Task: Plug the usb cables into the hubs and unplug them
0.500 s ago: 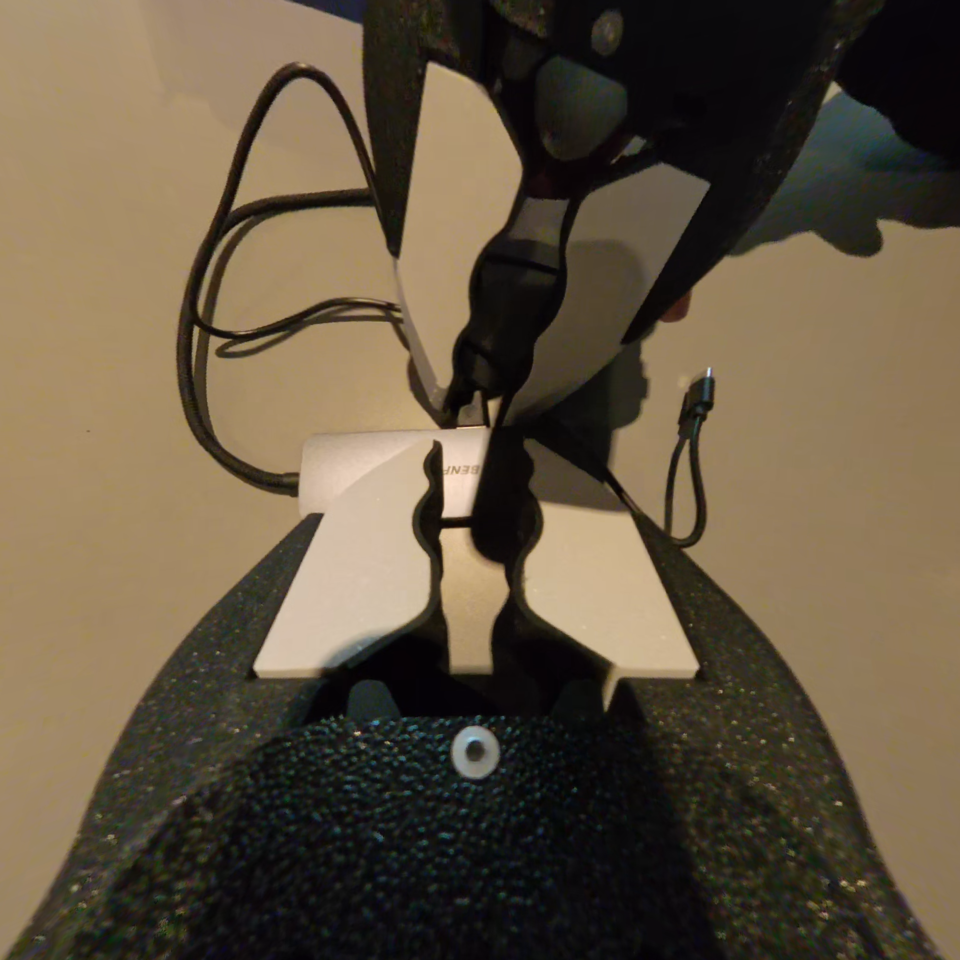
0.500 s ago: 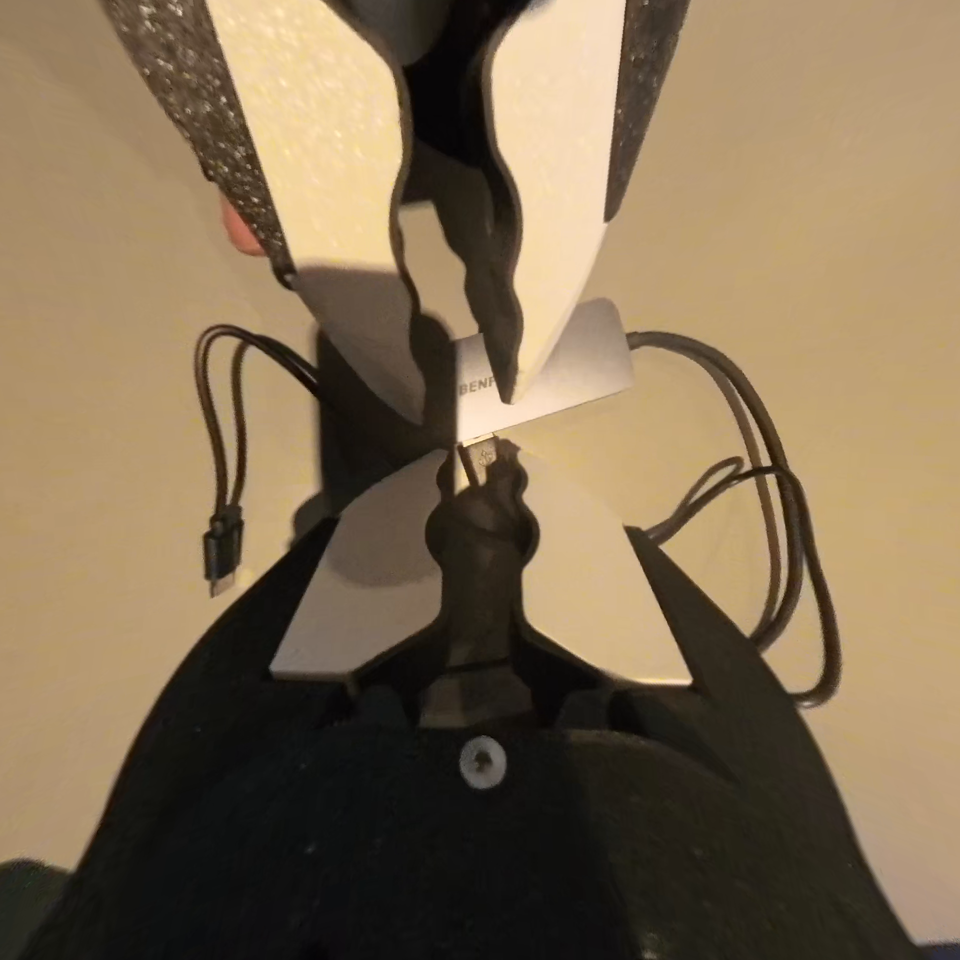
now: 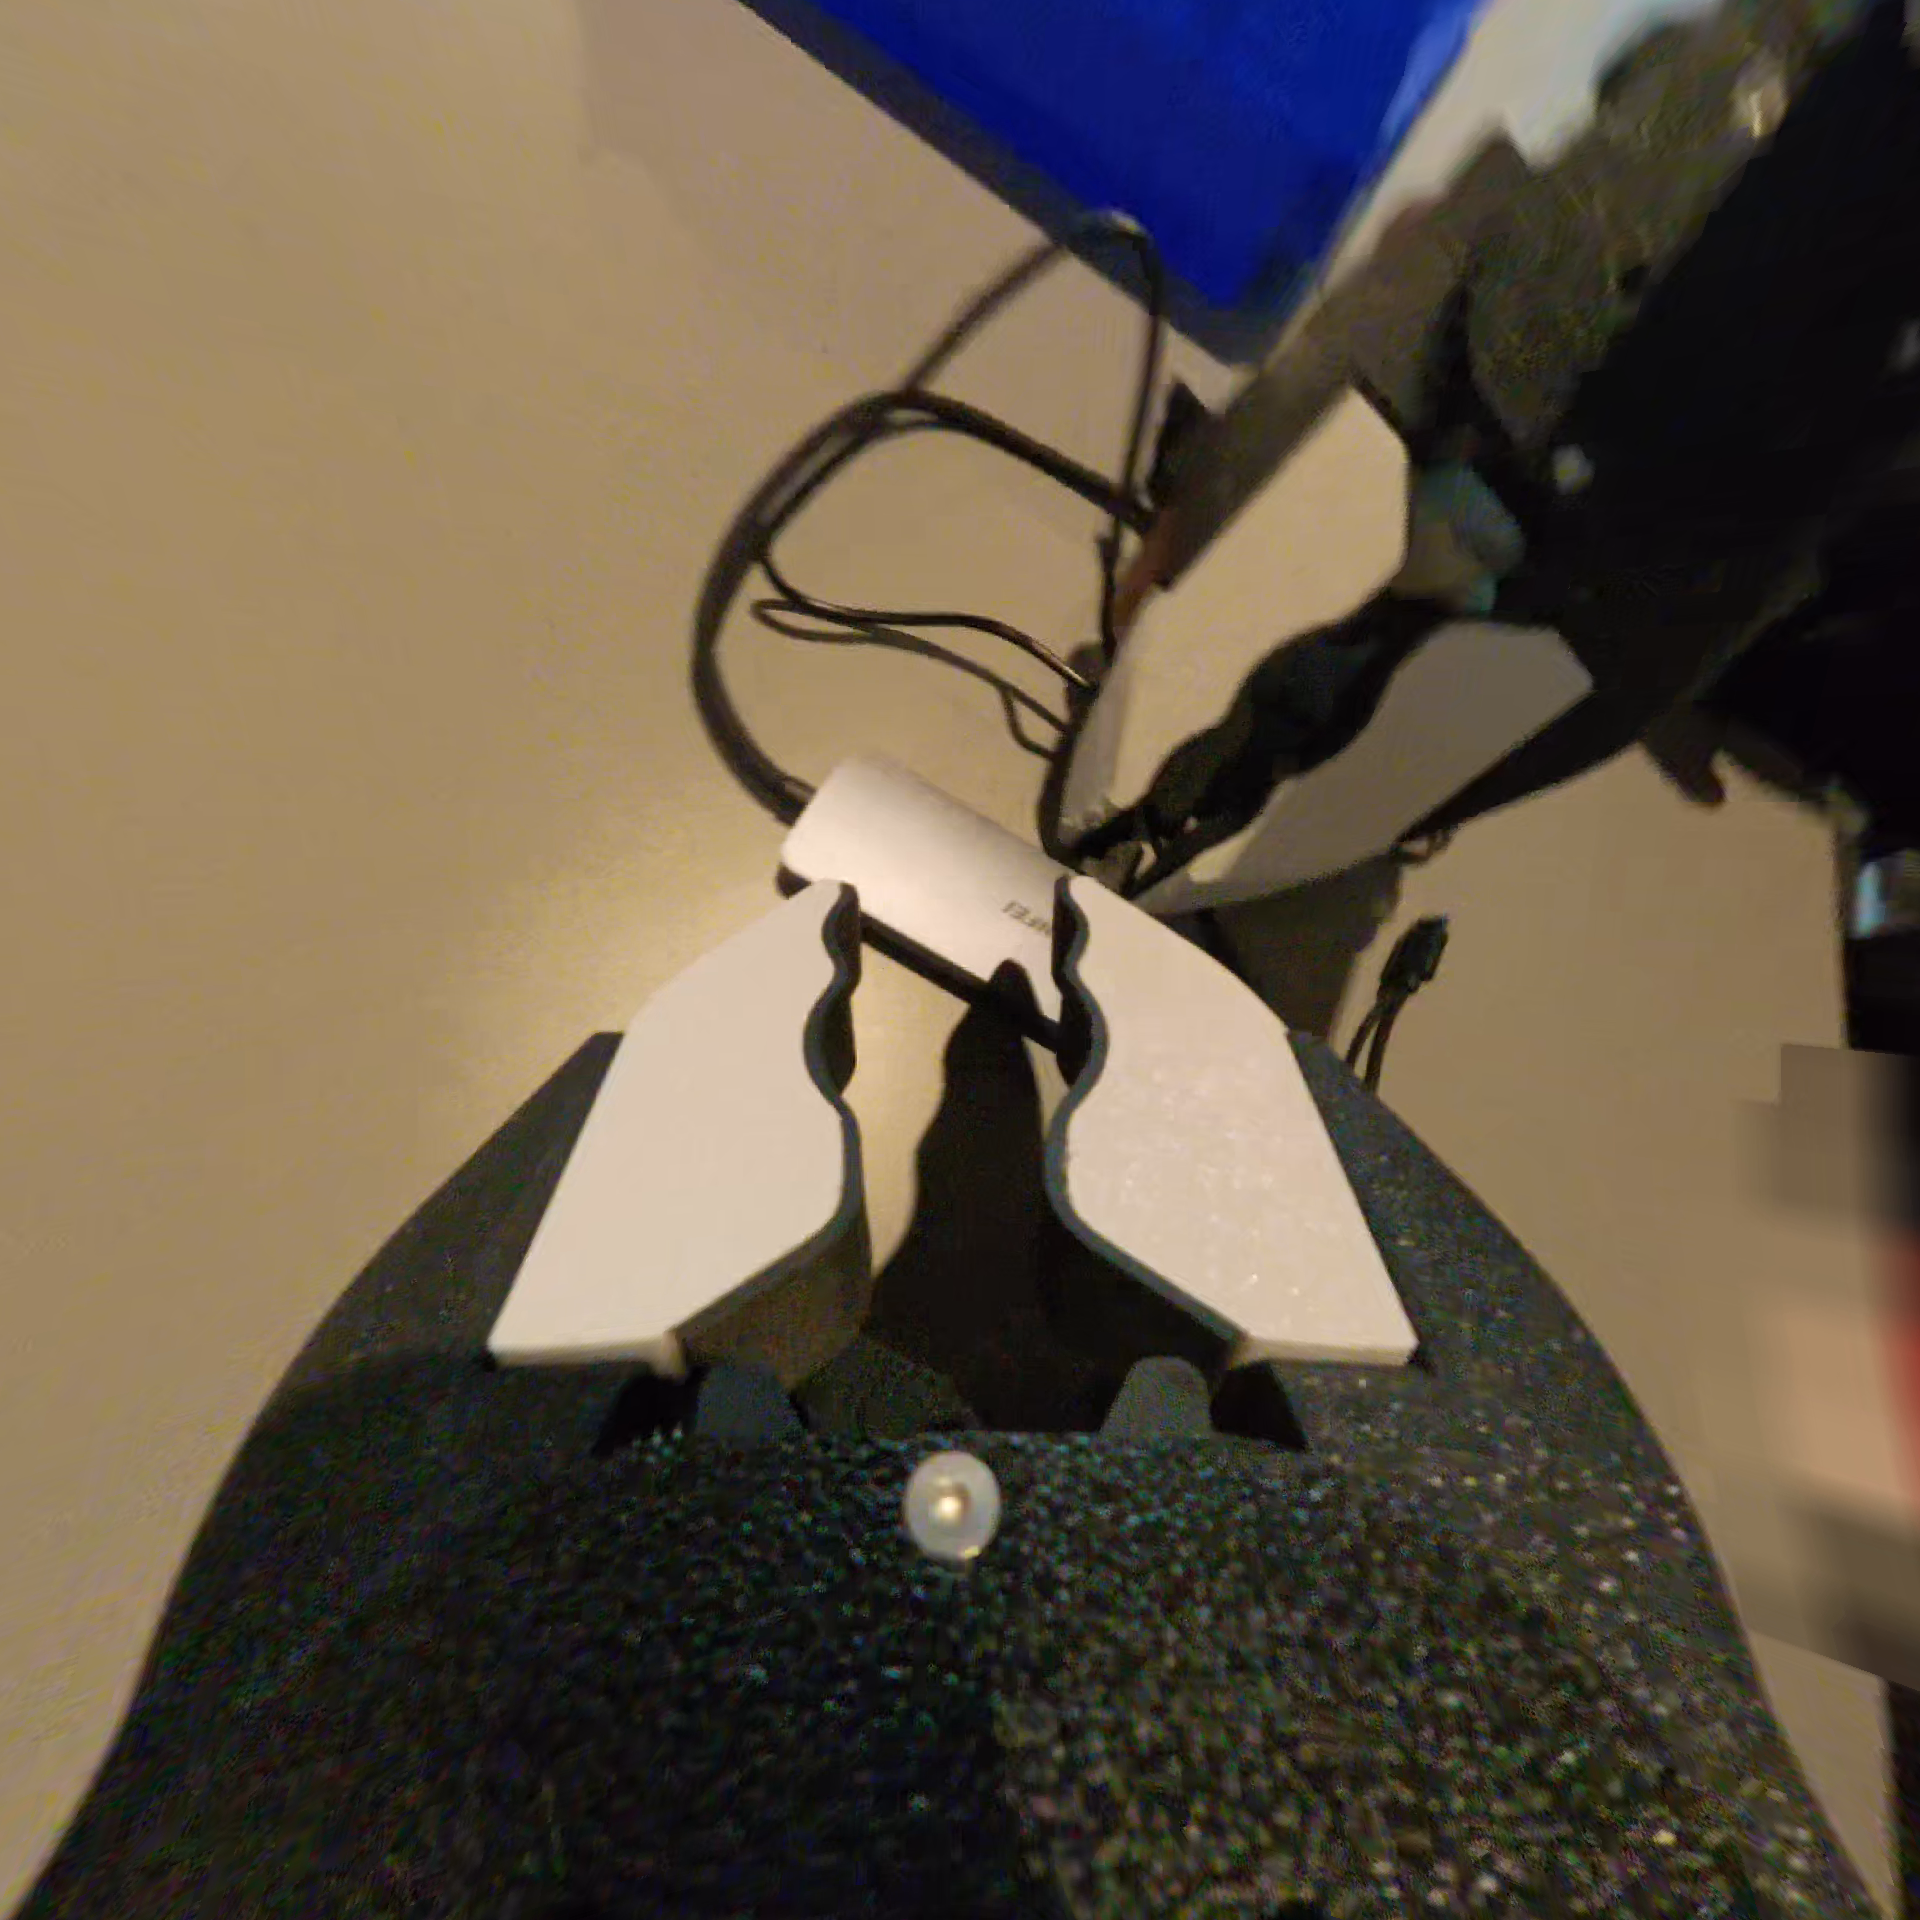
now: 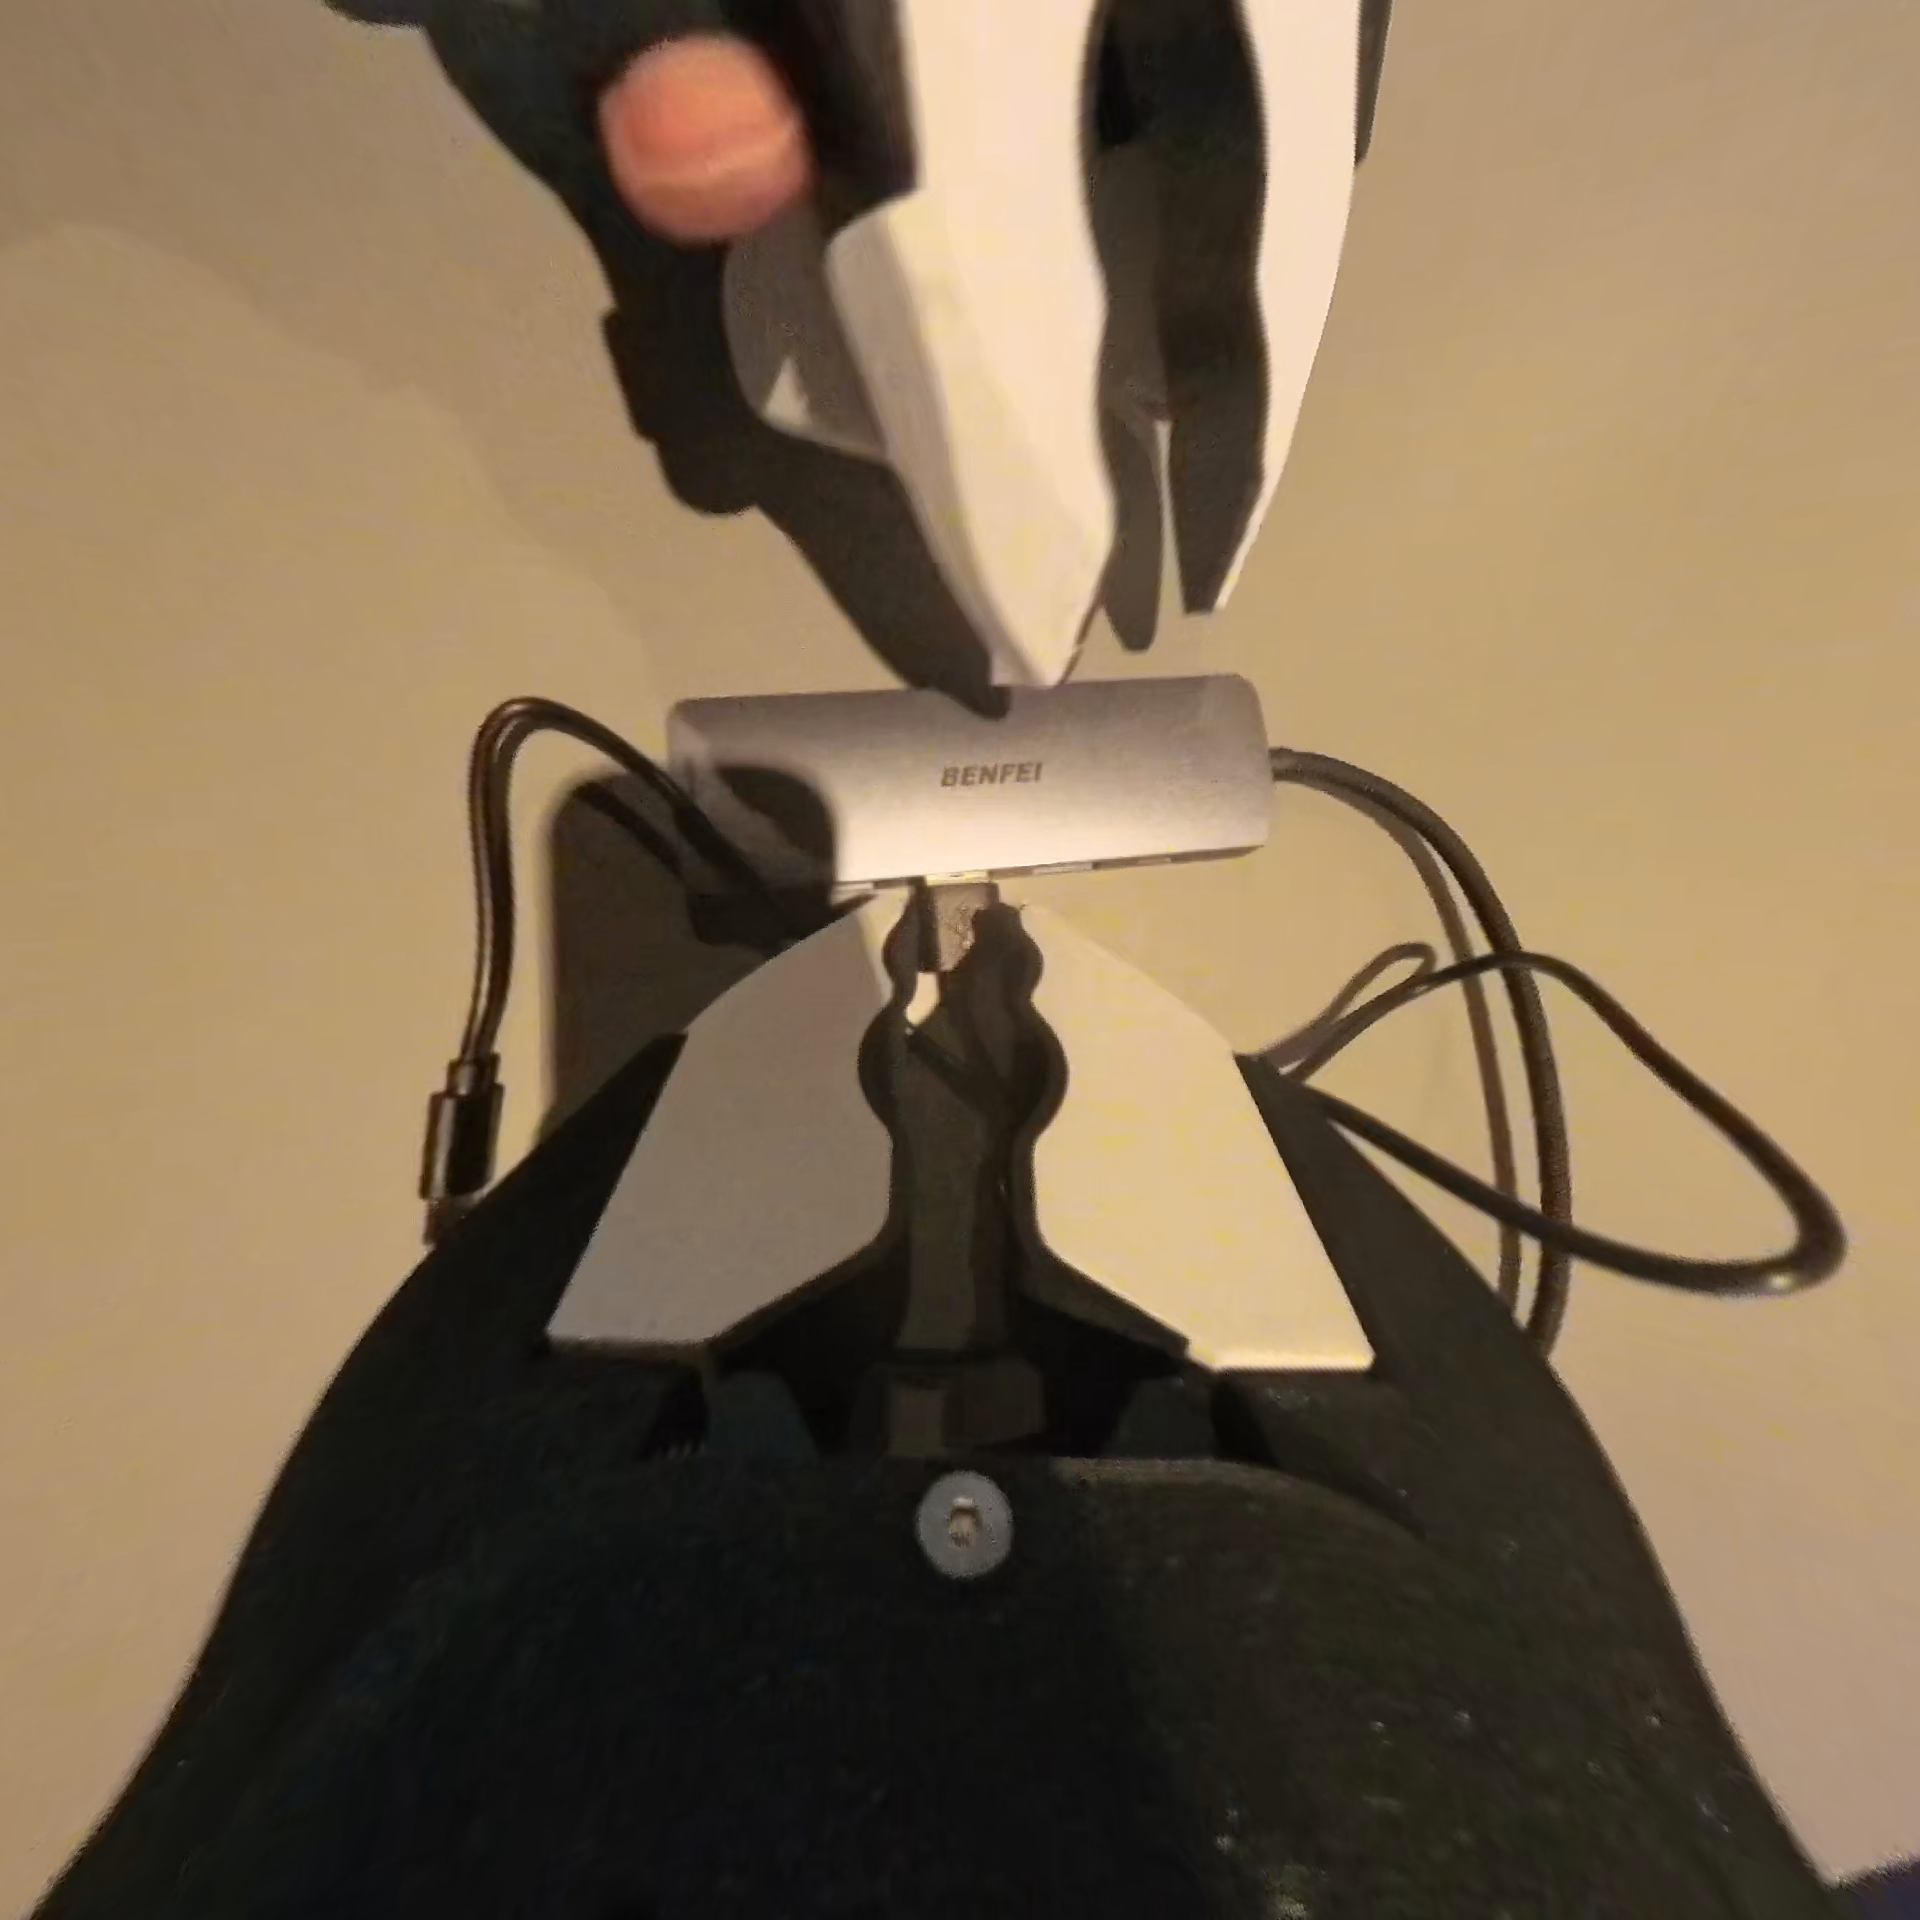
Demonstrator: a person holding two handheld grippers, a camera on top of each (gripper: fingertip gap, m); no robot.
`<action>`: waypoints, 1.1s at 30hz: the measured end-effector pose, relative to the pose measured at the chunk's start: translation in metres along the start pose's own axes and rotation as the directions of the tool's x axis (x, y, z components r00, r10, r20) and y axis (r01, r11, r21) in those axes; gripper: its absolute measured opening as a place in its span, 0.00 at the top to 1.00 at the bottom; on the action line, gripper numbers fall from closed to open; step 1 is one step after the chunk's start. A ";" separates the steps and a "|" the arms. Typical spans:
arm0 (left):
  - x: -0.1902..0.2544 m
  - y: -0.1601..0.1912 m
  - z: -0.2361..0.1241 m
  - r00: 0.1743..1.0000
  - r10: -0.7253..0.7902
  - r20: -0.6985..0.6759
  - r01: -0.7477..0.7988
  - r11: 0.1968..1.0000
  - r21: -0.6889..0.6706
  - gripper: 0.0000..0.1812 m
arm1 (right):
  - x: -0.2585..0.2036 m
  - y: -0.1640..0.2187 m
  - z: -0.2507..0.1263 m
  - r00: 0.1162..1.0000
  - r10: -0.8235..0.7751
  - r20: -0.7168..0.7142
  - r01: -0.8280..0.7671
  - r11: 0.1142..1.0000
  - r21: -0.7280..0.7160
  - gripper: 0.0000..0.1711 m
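The right gripper [image 4: 961, 935] is clamped on the USB plug [image 4: 951, 914], seated in the hub's [image 4: 966, 784] near edge; a straight, level pull is advised. Beyond the hub, the left gripper [image 4: 1132, 623] is parted, empty.

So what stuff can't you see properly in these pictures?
- USB plug: right wrist view, how deep it sits in the silver hub is hidden by the right gripper clamped on it.
- Hub's far side: right wrist view, covered by the blurred left gripper.
- Blue object: left wrist view, cut off by the top edge.
- Loose cable end: left wrist view, too small to identify.
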State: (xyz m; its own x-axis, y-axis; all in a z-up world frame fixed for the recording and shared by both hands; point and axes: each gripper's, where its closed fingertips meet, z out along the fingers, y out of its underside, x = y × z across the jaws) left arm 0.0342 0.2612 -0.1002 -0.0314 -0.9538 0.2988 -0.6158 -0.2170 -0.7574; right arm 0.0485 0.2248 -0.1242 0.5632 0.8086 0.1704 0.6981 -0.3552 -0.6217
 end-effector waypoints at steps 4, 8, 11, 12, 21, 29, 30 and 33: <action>-0.009 0.001 -0.002 0.993 -0.120 -0.017 0.120 0.993 0.021 0.81 | 0.005 0.001 -0.004 0.988 -0.041 -0.147 0.047 0.998 0.036 0.92; 0.000 0.008 0.004 0.988 -0.145 -0.052 0.144 0.989 -0.032 0.81 | 0.012 -0.003 -0.010 0.953 -0.121 -0.277 0.136 0.990 0.038 0.91; 0.013 0.004 0.008 0.980 -0.157 -0.125 0.156 0.988 -0.021 0.81 | 0.017 -0.009 -0.015 0.917 -0.180 -0.356 0.205 0.978 0.034 0.91; 0.016 0.002 0.008 0.975 -0.165 -0.146 0.165 0.986 -0.010 0.80 | 0.018 -0.011 -0.017 0.901 -0.205 -0.382 0.234 0.972 0.031 0.91; 0.029 -0.021 0.002 0.935 -0.191 -0.299 0.234 0.965 0.115 0.82 | 0.018 -0.034 -0.033 0.789 -0.306 -0.533 0.393 0.918 0.055 0.91; 0.038 -0.024 -0.005 0.916 -0.133 -0.379 0.202 0.968 0.149 0.94 | 0.016 -0.034 -0.032 0.756 -0.340 -0.560 0.440 0.897 0.049 0.91; 0.039 -0.024 -0.005 0.917 -0.122 -0.381 0.193 0.969 0.152 0.94 | 0.015 -0.035 -0.033 0.744 -0.352 -0.568 0.455 0.889 0.046 0.91; 0.040 -0.024 -0.006 0.928 -0.086 -0.362 0.154 0.975 0.162 0.94 | 0.015 -0.036 -0.033 0.704 -0.387 -0.596 0.489 0.872 0.010 0.91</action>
State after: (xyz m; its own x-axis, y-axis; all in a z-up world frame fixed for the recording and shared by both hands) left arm 0.0430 0.2297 -0.0663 -0.2608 -0.7914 0.5528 -0.4777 -0.3918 -0.7863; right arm 0.0463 0.2342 -0.0742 0.3894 0.4271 0.8161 0.8797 0.0902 -0.4670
